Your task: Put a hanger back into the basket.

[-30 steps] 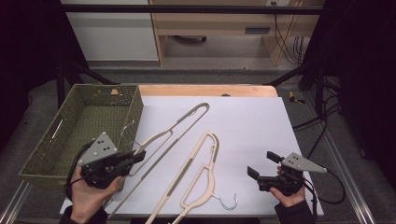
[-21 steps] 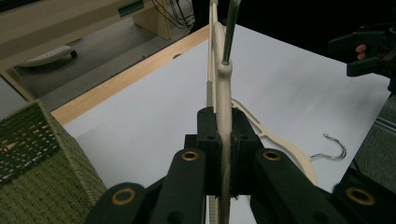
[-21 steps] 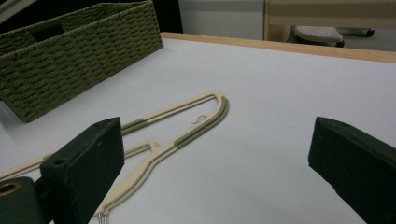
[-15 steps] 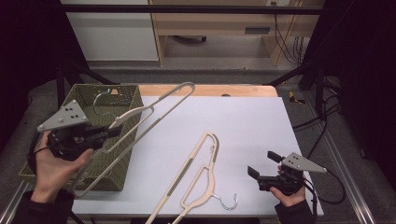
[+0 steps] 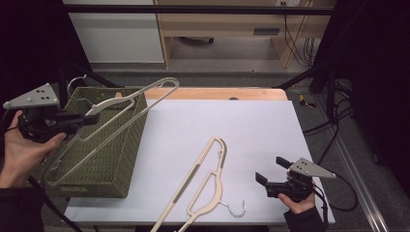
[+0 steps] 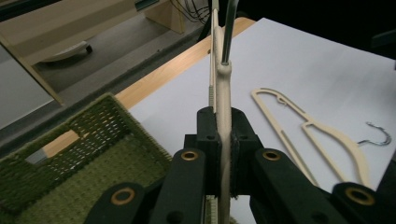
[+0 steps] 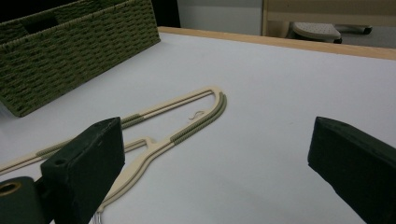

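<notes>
Hanger (image 5: 104, 106) of cream plastic, long and flat, with a rounded loop at the far end and a thin metal hook at the near one. Was held in the air above the basket (image 5: 106, 159), tilted, with the loop end high over the back rim and the other end low inside. Perhaps touched the basket floor there; could not be told through the weave.

Left gripper (image 5: 92, 117), black with a grey three-cornered plate on top, carried in the left hand (image 5: 21, 150) at the left side of the basket. Jaws clenched on the neck of the hanger; in the left gripper view, pressed flat on both sides of the narrow plastic stem (image 6: 223, 93).

Basket of olive-green woven fibre, rectangular, with straight walls and a cut-out handle hole in the end wall. Stood on the left part of the table, its right wall just at the edge of the white sheet (image 5: 241, 125).

Second hanger (image 5: 208, 179), same cream plastic with ribbed greenish strips on the shoulders and a curved steel hook (image 5: 237, 210). Lay flat on the smooth white sheet near the front edge, well apart from the basket.

Right gripper (image 5: 270, 169), held low at the front right corner, just beside the steel hook. Jaws spread wide and holding nothing, with bare sheet between them in the right gripper view.
</notes>
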`<state>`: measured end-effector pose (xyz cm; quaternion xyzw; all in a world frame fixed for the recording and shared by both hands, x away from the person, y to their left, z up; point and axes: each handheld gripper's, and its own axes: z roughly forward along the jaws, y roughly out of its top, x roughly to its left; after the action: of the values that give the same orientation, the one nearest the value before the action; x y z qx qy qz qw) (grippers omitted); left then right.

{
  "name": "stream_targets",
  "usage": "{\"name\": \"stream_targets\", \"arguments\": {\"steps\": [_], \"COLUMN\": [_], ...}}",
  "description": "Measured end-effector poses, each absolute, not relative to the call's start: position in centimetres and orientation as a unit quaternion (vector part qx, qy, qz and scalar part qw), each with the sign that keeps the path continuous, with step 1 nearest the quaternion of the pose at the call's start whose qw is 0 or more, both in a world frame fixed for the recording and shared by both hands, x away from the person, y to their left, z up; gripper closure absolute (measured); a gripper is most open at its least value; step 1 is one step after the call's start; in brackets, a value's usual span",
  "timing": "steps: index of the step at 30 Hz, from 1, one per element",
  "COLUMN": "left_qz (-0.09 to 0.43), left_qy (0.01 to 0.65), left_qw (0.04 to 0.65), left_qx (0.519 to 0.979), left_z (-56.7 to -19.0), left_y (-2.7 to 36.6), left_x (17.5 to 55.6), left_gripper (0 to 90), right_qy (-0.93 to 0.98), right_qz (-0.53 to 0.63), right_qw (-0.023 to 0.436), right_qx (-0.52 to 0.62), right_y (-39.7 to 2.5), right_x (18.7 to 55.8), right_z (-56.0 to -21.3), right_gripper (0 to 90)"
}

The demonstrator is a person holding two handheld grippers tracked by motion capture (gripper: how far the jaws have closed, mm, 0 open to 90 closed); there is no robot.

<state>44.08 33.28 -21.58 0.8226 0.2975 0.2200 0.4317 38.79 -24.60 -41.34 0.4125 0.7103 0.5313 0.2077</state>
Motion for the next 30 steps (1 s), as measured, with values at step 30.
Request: {"name": "stream_targets", "arguments": {"steps": [30], "left_qz": [0.269], "left_qy": [0.382], "left_qw": [0.37], "left_qx": [0.803], "left_z": [-27.7], "left_y": [40.9], "left_x": [49.4], "left_gripper": [85.3], "right_qy": [0.713], "right_qz": [0.528], "right_qw": [0.205], "right_qx": [0.412], "right_y": [-24.5], "right_x": [38.9], "right_z": [-41.5], "right_gripper": [4.7]}}
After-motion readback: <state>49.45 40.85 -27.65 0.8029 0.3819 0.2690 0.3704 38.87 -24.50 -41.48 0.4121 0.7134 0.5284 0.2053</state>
